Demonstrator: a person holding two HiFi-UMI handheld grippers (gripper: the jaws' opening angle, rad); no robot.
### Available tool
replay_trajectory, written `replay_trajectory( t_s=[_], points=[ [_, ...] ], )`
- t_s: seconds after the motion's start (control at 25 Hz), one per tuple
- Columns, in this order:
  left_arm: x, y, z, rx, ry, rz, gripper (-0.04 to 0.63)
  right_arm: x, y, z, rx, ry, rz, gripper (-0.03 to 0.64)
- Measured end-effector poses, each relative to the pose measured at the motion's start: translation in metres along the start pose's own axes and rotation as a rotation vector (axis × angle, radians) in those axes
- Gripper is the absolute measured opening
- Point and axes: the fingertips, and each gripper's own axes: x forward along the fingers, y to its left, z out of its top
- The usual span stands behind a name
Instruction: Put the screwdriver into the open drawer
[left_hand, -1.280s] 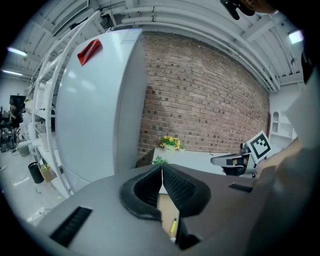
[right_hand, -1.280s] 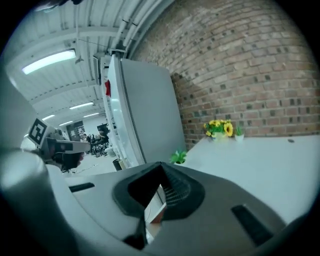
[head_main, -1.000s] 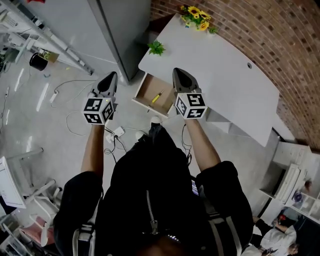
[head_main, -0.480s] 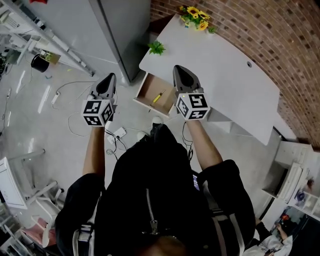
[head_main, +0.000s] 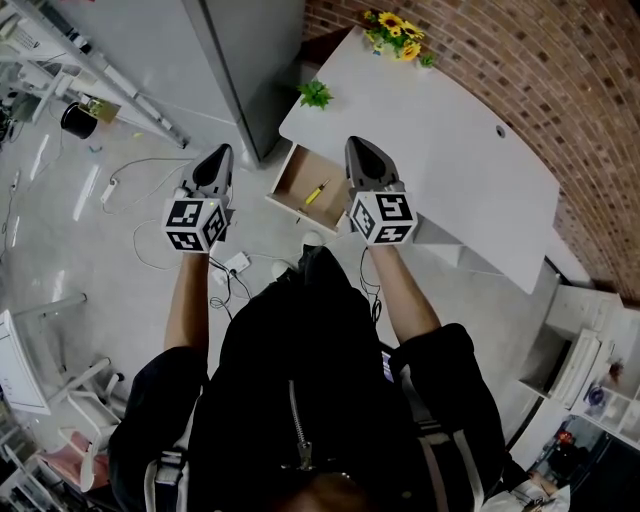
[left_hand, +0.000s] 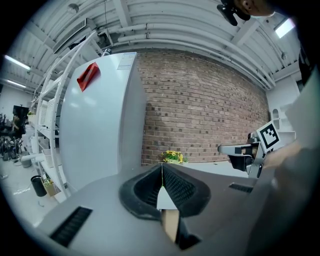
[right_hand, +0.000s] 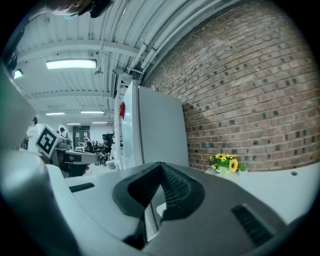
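Note:
A yellow-handled screwdriver (head_main: 315, 192) lies inside the open wooden drawer (head_main: 296, 181) under the white desk (head_main: 450, 170). My right gripper (head_main: 358, 147) hovers above the drawer's right side, shut and empty. My left gripper (head_main: 221, 154) hangs over the floor to the drawer's left, also shut with nothing in it. In the left gripper view the jaws (left_hand: 161, 172) meet tip to tip. In the right gripper view the right gripper (right_hand: 161, 167) is closed as well, aimed about level at the room.
A grey cabinet (head_main: 250, 60) stands left of the desk. Yellow flowers (head_main: 395, 35) and a small green plant (head_main: 314, 95) sit on the desk against the brick wall (head_main: 520, 70). Cables and a power strip (head_main: 235, 265) lie on the floor. Metal shelving (head_main: 60, 60) stands at far left.

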Motion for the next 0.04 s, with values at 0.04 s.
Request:
replay_trajectory(
  t_s=[0.04],
  points=[
    [0.0001, 0.0004, -0.0003, -0.001, -0.001, 0.0, 0.025, 0.0005, 0.0002, -0.0019, 0.002, 0.002, -0.001, 0.008]
  ],
)
